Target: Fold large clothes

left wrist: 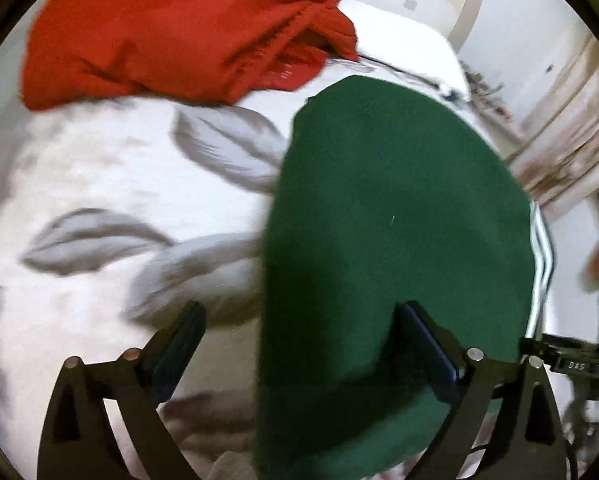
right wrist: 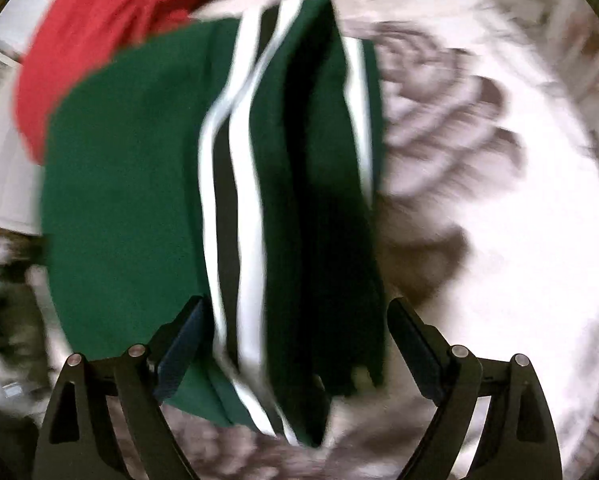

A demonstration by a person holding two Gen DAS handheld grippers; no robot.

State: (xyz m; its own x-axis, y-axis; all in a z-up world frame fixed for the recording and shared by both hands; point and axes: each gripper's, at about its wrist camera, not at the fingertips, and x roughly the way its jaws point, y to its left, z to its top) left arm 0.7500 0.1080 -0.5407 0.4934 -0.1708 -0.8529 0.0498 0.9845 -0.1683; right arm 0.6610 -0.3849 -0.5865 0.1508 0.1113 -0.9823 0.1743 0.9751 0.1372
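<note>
Over green garment (right wrist: 131,184), fingers (right wrist: 181,344) wide apart

The trousers (left wrist: 399,240) lie on the bedspread (left wrist: 99,208), with the heap (left wrist: 179,28) beyond them, also on it. In the right wrist view the trousers' (right wrist: 139,200) striped edge (right wrist: 239,200) lies folded over toward their right side.

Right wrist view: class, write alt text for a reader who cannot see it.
A folded green garment with white side stripes lies on a white bedspread with a grey floral print, between the open right gripper's fingers. A red garment lies beyond it.
</note>
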